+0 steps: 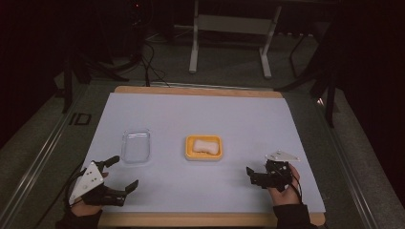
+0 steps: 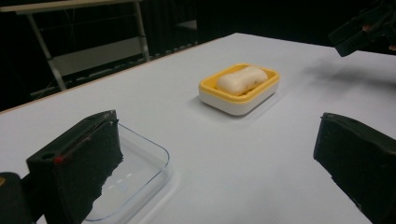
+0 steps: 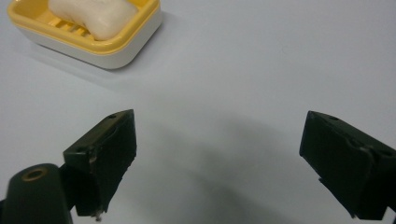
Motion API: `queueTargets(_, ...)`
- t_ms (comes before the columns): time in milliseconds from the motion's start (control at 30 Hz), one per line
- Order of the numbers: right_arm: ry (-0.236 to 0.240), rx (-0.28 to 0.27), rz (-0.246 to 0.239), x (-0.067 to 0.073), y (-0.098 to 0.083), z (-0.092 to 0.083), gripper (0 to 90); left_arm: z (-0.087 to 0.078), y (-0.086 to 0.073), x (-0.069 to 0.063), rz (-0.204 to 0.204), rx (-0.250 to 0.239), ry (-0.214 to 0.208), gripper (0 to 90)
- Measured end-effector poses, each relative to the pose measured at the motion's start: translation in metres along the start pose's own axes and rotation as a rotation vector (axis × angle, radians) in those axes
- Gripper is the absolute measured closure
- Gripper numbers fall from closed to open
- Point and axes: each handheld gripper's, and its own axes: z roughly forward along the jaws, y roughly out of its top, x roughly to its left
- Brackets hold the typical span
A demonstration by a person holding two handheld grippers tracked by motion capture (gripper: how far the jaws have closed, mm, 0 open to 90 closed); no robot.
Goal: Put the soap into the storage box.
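From the high view, the left gripper [image 1: 122,172] is hovering with jaws spread just short of the clear glass dish [image 1: 136,146], while the right gripper [image 1: 252,175], jaws also apart and empty, is waiting near the yellow soap dish [image 1: 204,147] sitting mid-table with the soap bar [image 1: 206,145] lying in it. In the left gripper view, the glass dish is lying beside the left-hand jaw. In the right gripper view, the wide jaws are pointing below the soap dish; a slick soap bar is likely slipping if pinched off-centre.
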Motion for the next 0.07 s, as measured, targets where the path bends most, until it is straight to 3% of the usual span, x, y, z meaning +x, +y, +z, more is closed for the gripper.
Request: queueTargets(67, 0.003, -0.001, 0.001, 0.0000, 0.0001, 0.0003, 11.0, 0.0000, -0.0001, 0.0002, -0.001, -0.002, 0.000, 1.2)
